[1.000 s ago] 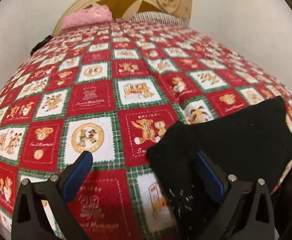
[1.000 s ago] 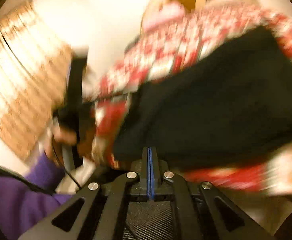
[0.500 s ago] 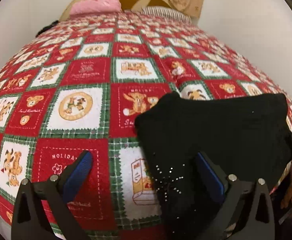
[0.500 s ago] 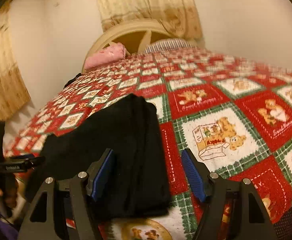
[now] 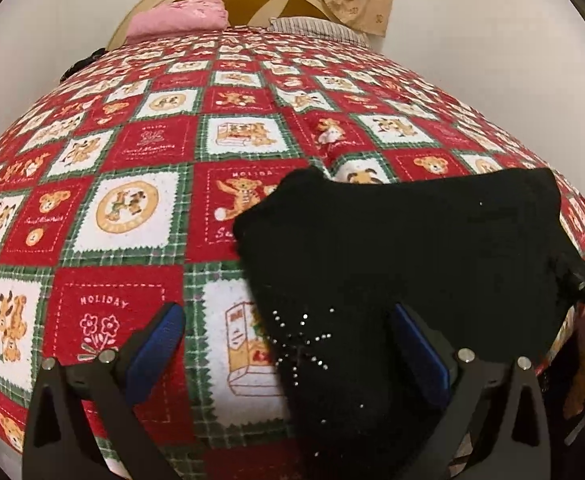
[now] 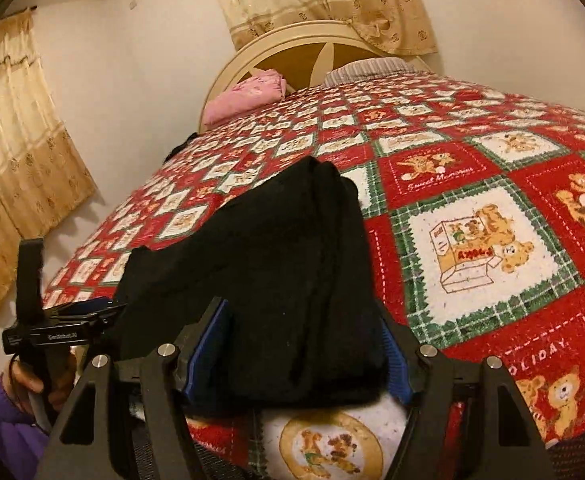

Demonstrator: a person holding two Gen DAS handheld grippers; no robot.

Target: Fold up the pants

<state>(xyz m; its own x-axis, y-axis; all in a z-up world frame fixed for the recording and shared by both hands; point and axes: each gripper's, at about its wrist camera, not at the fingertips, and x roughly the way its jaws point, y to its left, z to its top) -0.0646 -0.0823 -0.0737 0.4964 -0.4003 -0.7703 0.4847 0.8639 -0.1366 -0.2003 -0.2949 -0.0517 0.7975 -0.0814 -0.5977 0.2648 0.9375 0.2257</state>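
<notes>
Straddling the near end of the pants (image 6: 292, 264), the right gripper (image 6: 300, 352) stood with its jaws spread, one blue pad at each side of the folded stack and neither clearly pressing the cloth; nothing was grasped. The left gripper (image 5: 288, 344) was likewise released, its jaws wide apart, with the rhinestoned corner of the pants (image 5: 392, 264) lying between them and its right pad over the black fabric, the left pad over the bare quilt (image 5: 132, 208). The pants lay as a compact black bundle, several layers deep, at the near edge of the bed, on the teddy-bear quilt (image 6: 472, 240). Layer edges showed as ridges running away from the right gripper. Judged from this, the fold looked nearly complete, and the step in hand was a last tidying or release. To do it well, the right jaws should close only if all layers sit squarely between the pads, so no inner layer slides out. Any lift should be low and even, since the bundle sat near the bed's edge and could slip off. A pink pillow (image 6: 248, 98) lay by the headboard (image 6: 292, 46), well apart from the work
</notes>
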